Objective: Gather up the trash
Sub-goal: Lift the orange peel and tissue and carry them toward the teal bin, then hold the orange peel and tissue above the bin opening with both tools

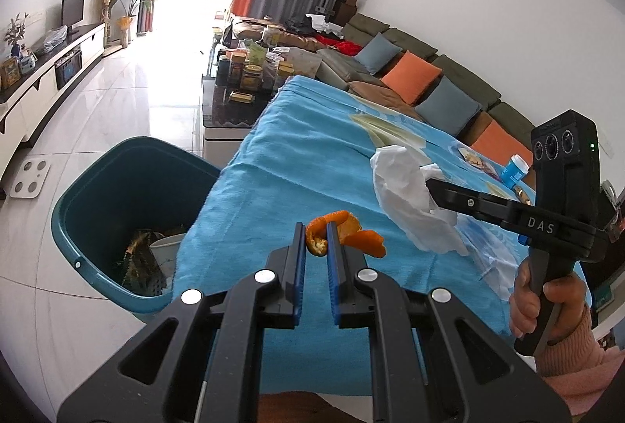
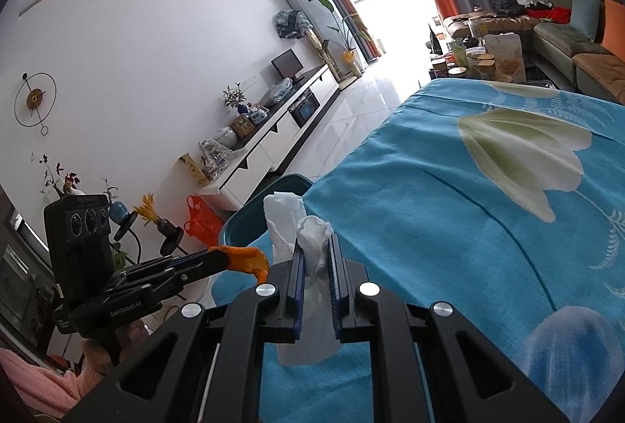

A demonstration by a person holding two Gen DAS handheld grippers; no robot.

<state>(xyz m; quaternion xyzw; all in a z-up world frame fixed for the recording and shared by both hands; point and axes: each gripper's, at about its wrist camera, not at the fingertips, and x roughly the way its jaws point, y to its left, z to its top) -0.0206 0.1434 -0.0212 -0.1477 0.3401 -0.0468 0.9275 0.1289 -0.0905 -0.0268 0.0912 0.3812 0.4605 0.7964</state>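
at the far left of the left wrist view a teal bin (image 1: 117,212) stands on the pale tiled floor (image 1: 97,110), hard against the edge of the surface, with some rubbish already lying in its bottom. just right of it, the left tongs (image 1: 315,239) are nearly closed, pinching a curl of orange peel (image 1: 343,231) above the blue flowered cloth (image 1: 312,157) that covers the surface. further right, the right tongs (image 1: 431,192) are clamped on a crumpled white tissue (image 1: 406,196) that hangs below them, clear of the cloth. a hand (image 1: 547,302) in a pink sleeve grips that handle. behind, a small blue bottle (image 1: 515,171) stands on the cloth.
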